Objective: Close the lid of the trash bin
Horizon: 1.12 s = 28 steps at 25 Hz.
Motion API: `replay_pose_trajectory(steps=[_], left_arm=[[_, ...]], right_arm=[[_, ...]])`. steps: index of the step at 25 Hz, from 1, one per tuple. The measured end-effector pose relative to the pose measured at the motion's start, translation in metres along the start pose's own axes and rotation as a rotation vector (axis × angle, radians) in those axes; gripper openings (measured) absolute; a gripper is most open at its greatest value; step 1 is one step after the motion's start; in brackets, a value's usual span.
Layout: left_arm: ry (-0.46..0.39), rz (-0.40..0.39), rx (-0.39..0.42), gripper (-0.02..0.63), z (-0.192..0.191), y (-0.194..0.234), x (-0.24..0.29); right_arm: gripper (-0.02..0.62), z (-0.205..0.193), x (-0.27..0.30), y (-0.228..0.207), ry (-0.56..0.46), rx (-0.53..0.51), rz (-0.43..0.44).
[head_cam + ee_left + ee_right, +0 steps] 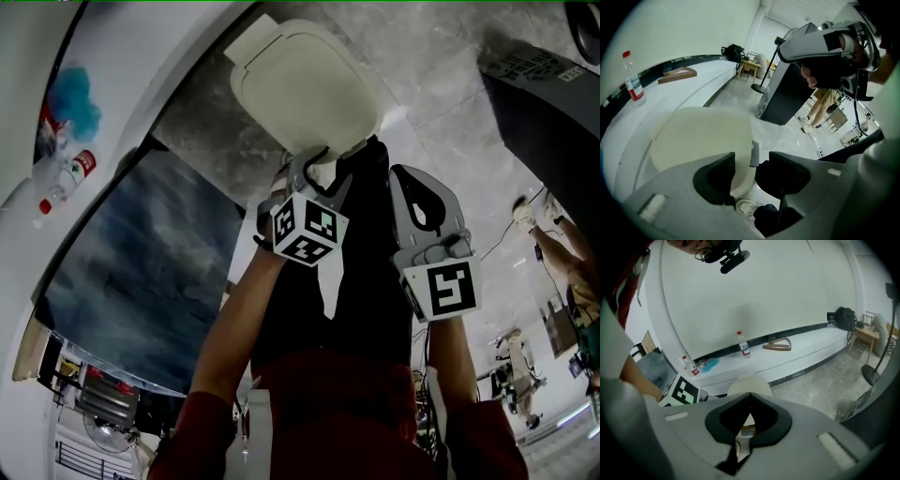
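- Cream lid (305, 89) of the trash bin sits at the top middle of the head view, over grey marbled floor (441, 84) and just beside a white ledge (141, 84).
- Bin body under the lid can't be made out, and can't tell if the lid is fully down.
- Left gripper (317, 161) is at the lid's near edge. Its jaws are spread wide with the lid rim between them.
- In the left gripper view the rim lies against the left-hand jaw. There is a gap to the other jaw, so no pinch.
- A small grey tab (754, 153) on the lid edge shows in that gap.
- Right gripper (414, 180) is just beside the left one, off the lid's near right edge and not touching it.
- Its jaws are pressed together at the tips with nothing held. Only a sliver of the lid shows through behind them.
- Both grippers point steeply down toward the floor.
- Person's shoe (747, 206) is on the floor under the left jaws.
- Water bottle (633, 77) stands upright on the ledge, with a wooden triangle (677, 74) further along, well apart from it.
- More bottles (689, 366) and a blue fluffy thing (710, 363) are on the ledge, left of the lid.
- Black cabinet (787, 93) stands on the floor beyond the lid.
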<state>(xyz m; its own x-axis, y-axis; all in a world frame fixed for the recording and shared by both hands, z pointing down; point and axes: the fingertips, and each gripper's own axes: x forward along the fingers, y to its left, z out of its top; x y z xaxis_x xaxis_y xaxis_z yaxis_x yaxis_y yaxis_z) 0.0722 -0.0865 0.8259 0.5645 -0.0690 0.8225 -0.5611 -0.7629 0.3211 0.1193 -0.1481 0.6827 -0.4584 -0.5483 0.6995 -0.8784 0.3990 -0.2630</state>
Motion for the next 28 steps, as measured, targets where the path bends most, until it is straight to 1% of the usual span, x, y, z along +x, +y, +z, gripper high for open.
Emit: replay_pose_trajectory(steps=[3,9,11,16,17,18,22,24,28], left_arm=[[0.019,-0.004,-0.009,0.229,-0.006,0.001,0.01],[0.061,-0.018,-0.027,0.23,-0.015,0.003,0.025],[0.075,-0.026,-0.037,0.246,-0.017,0.003,0.029],[0.092,-0.042,-0.072,0.255,-0.018,0.003,0.034],[0.098,-0.047,-0.077,0.27,-0.019,0.003,0.036],[0.103,-0.05,-0.08,0.265,-0.019,0.003,0.037],[0.101,-0.038,-0.076,0.267,-0.02,0.004,0.037],[0.1,-0.032,-0.076,0.267,-0.02,0.004,0.037],[0.067,-0.028,-0.065,0.267,-0.014,0.002,0.031]], right_arm=[[0.0,-0.011,0.003,-0.003,0.028,0.001,0.01],[0.0,-0.02,0.007,-0.008,0.032,0.006,0.015],[0.0,-0.021,0.008,-0.009,0.023,0.016,0.012],[0.0,-0.026,0.008,-0.011,0.021,0.018,0.029],[0.0,-0.026,0.009,-0.012,0.022,0.023,0.024],[0.0,-0.026,0.01,-0.012,0.023,0.026,0.021],[0.0,-0.03,0.008,-0.011,0.038,0.008,0.041],[0.0,-0.026,0.006,-0.012,0.024,0.008,0.029],[0.0,-0.016,-0.001,-0.014,0.002,-0.015,0.011]])
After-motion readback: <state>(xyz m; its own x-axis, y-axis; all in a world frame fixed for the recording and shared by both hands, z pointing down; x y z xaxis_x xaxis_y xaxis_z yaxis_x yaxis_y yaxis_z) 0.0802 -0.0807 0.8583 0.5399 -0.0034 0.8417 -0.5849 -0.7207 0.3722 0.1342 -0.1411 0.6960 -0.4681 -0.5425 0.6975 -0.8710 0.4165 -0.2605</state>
